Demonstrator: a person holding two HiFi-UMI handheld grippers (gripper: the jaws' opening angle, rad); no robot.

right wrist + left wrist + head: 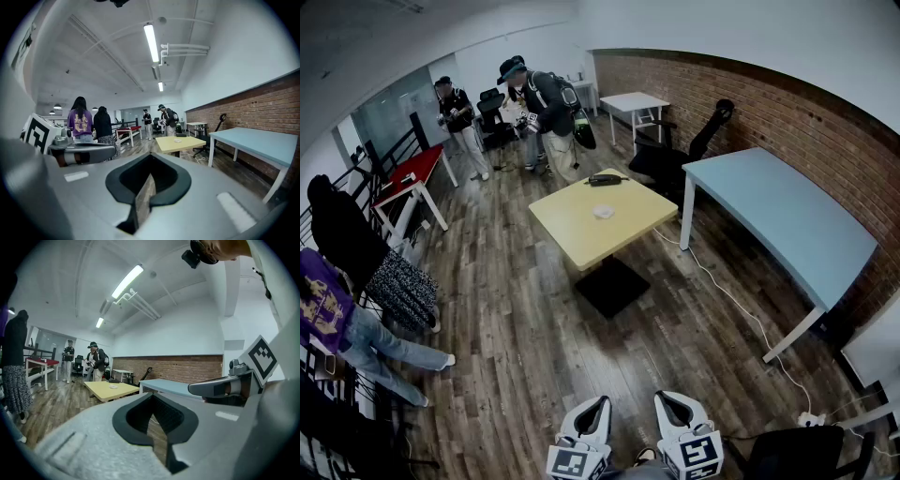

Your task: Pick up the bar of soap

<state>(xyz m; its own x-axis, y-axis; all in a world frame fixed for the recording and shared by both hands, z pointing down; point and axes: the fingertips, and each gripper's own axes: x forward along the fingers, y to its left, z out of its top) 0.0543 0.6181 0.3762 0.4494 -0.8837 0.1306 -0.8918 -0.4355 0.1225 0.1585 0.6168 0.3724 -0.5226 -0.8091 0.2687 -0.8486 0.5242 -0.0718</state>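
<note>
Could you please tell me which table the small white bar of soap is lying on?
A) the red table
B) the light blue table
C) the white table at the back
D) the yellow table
D: in the head view the bar of soap lies near the middle of the yellow table, with a black object at that table's far edge.

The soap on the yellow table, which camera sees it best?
The head view. It looks down on the soap, a small white bar near the middle of the yellow table. In the left gripper view the soap is just a tiny pale speck seen side-on, and the right gripper view shows the same speck.
</note>
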